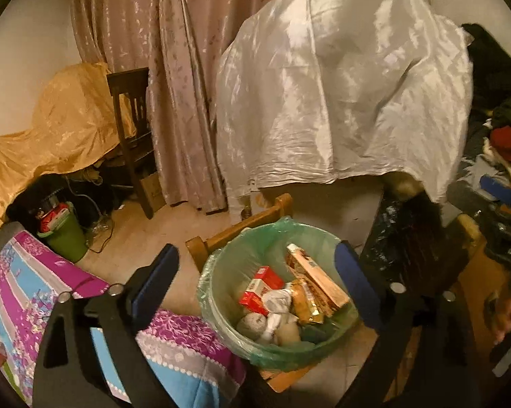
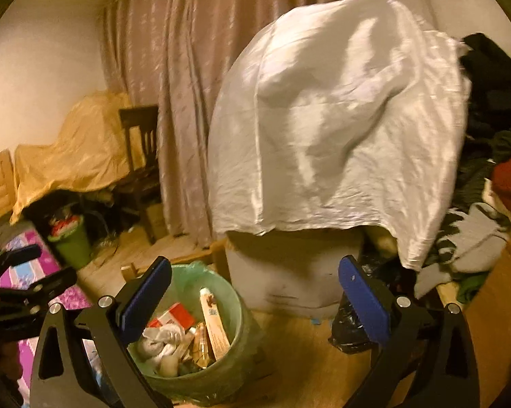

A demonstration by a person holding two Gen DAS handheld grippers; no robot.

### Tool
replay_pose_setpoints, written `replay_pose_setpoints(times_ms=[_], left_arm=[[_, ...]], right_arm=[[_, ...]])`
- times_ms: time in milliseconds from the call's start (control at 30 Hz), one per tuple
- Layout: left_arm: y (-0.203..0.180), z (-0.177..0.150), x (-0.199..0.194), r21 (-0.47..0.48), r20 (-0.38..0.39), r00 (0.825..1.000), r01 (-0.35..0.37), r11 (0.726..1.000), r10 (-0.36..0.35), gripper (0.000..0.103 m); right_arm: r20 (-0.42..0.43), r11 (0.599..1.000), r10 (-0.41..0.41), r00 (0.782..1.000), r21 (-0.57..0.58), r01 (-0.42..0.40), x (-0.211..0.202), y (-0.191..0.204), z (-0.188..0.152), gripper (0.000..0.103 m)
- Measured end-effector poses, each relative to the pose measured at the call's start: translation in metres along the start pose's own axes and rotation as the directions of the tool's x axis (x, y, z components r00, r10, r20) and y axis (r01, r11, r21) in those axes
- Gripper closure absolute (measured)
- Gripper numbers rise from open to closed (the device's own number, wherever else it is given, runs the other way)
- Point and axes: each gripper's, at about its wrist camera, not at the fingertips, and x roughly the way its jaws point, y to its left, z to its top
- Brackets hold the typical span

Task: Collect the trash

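Note:
A green-lined waste bin [image 1: 221,309] [image 2: 236,309] stands on a wooden chair. It holds a red and white carton [image 1: 260,290] [image 2: 175,316], a long tan box [image 1: 318,280] [image 2: 214,323], a gold wrapper [image 1: 304,302] and crumpled white paper [image 1: 277,301] [image 2: 162,338]. My left gripper [image 1: 259,277] hovers above the bin, open, nothing between its blue pads. My right gripper [image 2: 255,294] is open too and empty, with the bin below its left finger. The left gripper [image 2: 21,284] also shows at the left edge of the right wrist view.
A large white cloth-covered shape [image 1: 340,88] [image 2: 333,125] rises behind the bin. A bed with a purple and blue quilt [image 1: 34,292] lies left. A second green bin [image 1: 67,234] [image 2: 72,239], a dark chair [image 1: 129,129] and a clothes pile [image 2: 486,204] crowd the room.

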Motion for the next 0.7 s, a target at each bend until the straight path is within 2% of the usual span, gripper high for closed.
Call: replay_pose_setpoints(times_ms=[67,133,233,367,500,700], left_arm=[[-0.002,-0.006,-0.008,0.012,0.014,0.999,0.039,0.999,-0.039,0.007],[-0.004,-0.013,-0.016,0.017,0.012,0.994,0.107,0.994,-0.108,0.007],[-0.004,-0.023,-0.031,0.026,0.025,0.991,0.133,0.991,-0.134,0.006],[0.001,-0.031,-0.044,0.046,0.031,0.995,0.098,0.994,-0.100,0.006],[0.012,-0.036,-0.052,0.019,0.039,0.997,0.068,0.997,-0.069,0.006],[0.019,-0.047,-0.060,0.021,0.035,0.999,0.040,0.999,-0.041,0.006]], right_arm=[[-0.015,1.000,-0.016,1.000,-0.016,0.016,-0.005,0.000,-0.007,0.005],[0.003,0.999,-0.031,1.000,-0.025,0.031,-0.016,0.002,-0.012,0.005],[0.000,0.996,-0.082,0.997,-0.034,0.082,-0.024,0.006,-0.014,0.005],[-0.034,0.995,-0.094,0.995,-0.026,0.093,-0.031,0.005,-0.021,0.005],[-0.051,0.994,-0.102,0.993,-0.045,0.100,-0.041,0.012,-0.033,0.005],[-0.029,0.983,-0.107,0.994,-0.154,0.101,-0.056,0.044,-0.058,0.005]])
